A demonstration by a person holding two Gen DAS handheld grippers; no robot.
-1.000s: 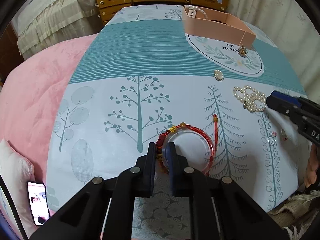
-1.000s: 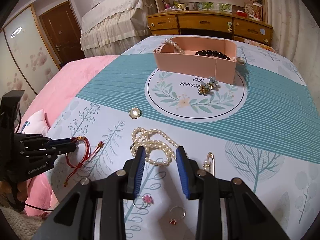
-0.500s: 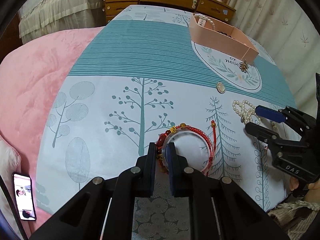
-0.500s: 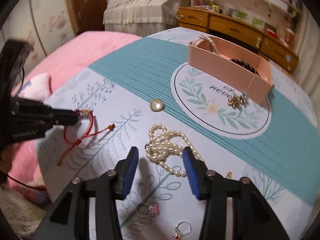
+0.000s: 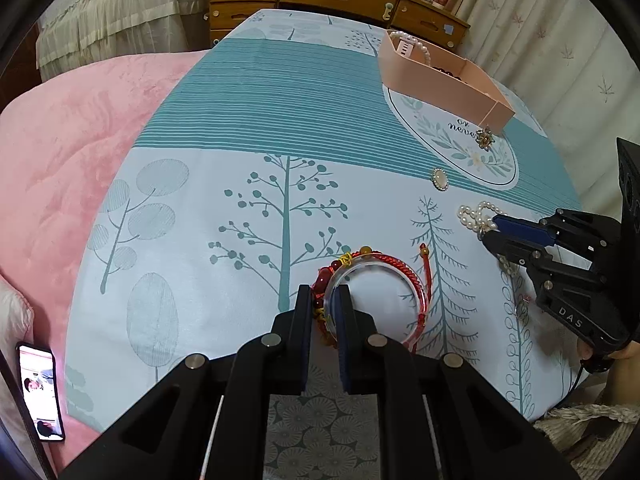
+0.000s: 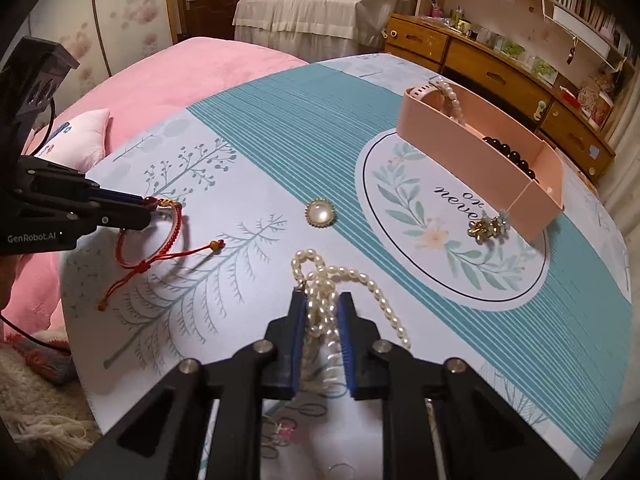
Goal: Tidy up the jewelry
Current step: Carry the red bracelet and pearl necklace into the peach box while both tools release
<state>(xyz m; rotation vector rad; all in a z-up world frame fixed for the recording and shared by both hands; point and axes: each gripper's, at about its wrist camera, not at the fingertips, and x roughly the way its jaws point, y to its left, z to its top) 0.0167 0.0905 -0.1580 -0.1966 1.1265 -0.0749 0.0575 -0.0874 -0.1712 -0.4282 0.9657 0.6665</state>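
Now the right gripper [image 6: 322,312] is closing on the pearls [image 6: 320,280], near of the box [image 6: 472,160]; pinch several strands first, while the left gripper [image 5: 325,304] grips the bangle [image 5: 400,276]

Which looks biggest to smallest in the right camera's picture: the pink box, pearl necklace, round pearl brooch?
1. pink box
2. pearl necklace, though it lies nearer the camera
3. round pearl brooch
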